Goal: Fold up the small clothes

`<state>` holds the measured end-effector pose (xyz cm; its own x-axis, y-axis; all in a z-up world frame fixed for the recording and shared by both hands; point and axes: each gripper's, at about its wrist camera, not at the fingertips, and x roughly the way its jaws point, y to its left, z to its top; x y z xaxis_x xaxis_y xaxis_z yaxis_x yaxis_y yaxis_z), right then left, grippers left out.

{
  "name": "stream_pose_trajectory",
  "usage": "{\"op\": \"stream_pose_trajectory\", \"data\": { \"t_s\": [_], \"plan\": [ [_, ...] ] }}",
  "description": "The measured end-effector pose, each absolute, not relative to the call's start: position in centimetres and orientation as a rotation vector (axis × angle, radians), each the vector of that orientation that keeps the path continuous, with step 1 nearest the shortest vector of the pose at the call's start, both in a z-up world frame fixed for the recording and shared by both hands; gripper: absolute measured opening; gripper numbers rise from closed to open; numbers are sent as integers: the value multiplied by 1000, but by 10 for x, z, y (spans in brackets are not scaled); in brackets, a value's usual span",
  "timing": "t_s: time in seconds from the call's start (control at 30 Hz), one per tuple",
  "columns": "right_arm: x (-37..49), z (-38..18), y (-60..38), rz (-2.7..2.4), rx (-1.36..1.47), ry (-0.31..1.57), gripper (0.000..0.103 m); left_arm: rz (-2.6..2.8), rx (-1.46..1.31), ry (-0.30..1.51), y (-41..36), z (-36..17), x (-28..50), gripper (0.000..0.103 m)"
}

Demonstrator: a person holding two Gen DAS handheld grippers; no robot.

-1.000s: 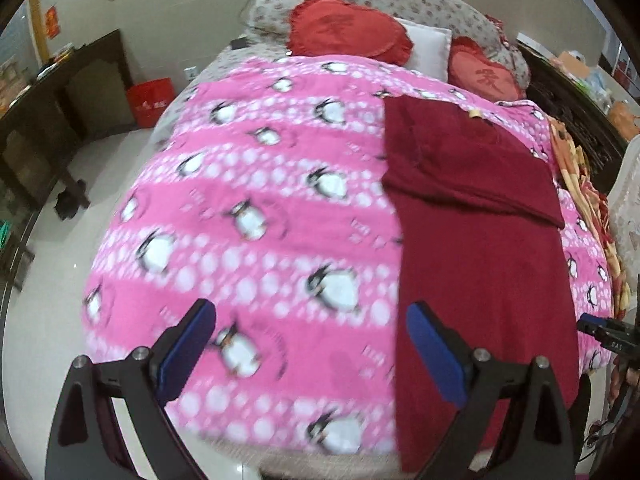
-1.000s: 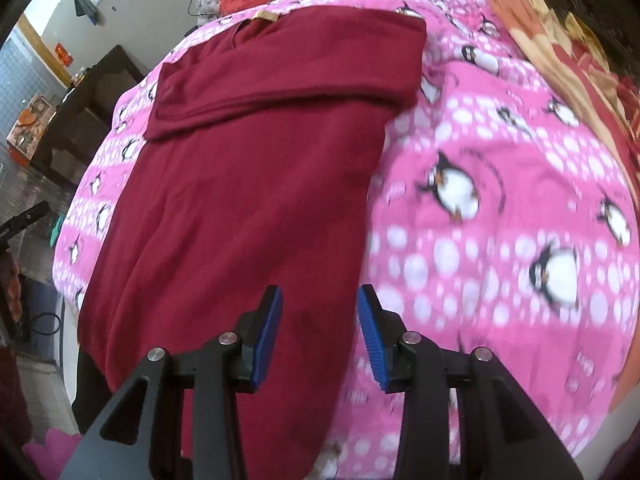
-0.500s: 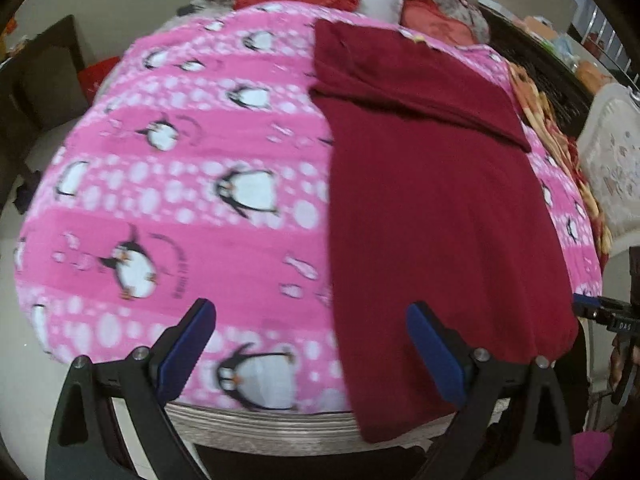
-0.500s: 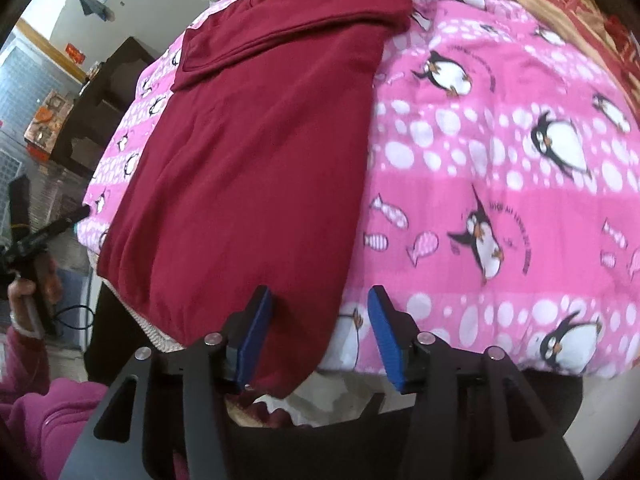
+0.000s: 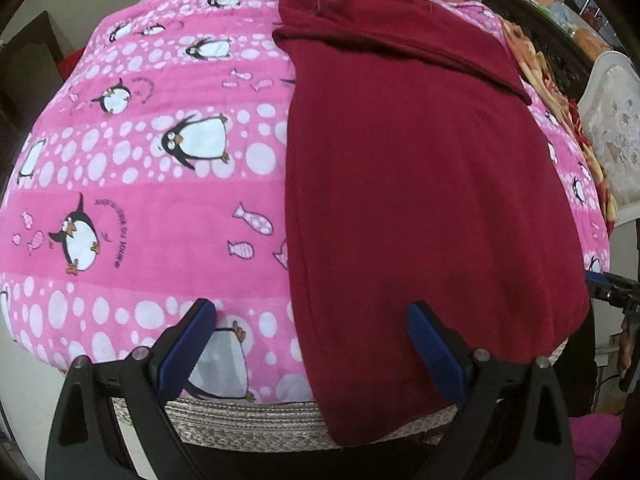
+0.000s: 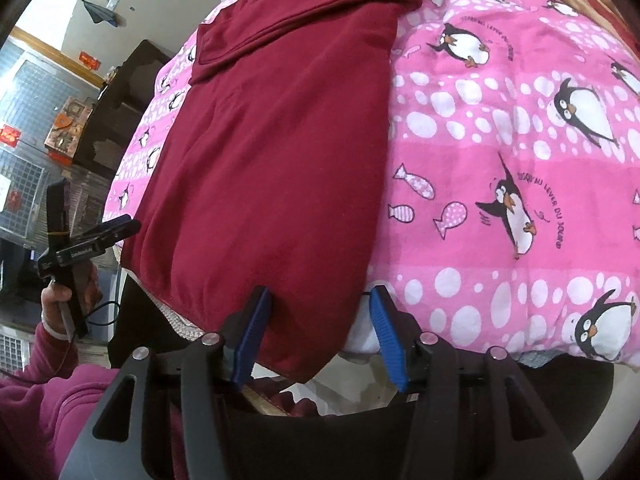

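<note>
Left fingers point(image 5: 204, 322): apart, over the garment's near left corner
Right fingers point(image 6: 386, 330): apart, straddling its near right corner
Maroon garment point(image 5: 420, 168): flat on penguin blanket point(image 5: 160, 208), hem overhanging the bed edge

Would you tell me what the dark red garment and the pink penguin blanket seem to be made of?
The dark red garment looks like a soft matte knit, perhaps fleece: no sheen, thick folded edges. The pink penguin blanket looks like plush printed fleece, going by its fuzzy surface.

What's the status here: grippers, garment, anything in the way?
Left gripper open, straddling garment left edge. Right gripper open around hanging hem corner. Garment flat on blanket, sleeves folded in. Nothing in the way.
</note>
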<state>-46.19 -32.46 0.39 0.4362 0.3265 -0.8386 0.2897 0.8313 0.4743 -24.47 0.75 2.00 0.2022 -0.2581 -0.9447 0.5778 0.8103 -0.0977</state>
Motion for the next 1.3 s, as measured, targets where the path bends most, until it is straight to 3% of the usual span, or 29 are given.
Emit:
{"op": "stream_pose_trajectory", "data": {
  "t_s": [1.3],
  "plan": [
    [-458, -2, -327, 86, 648, 1157, 36, -623, 379, 1269, 6, 5, -261, 103]
  ]
}}
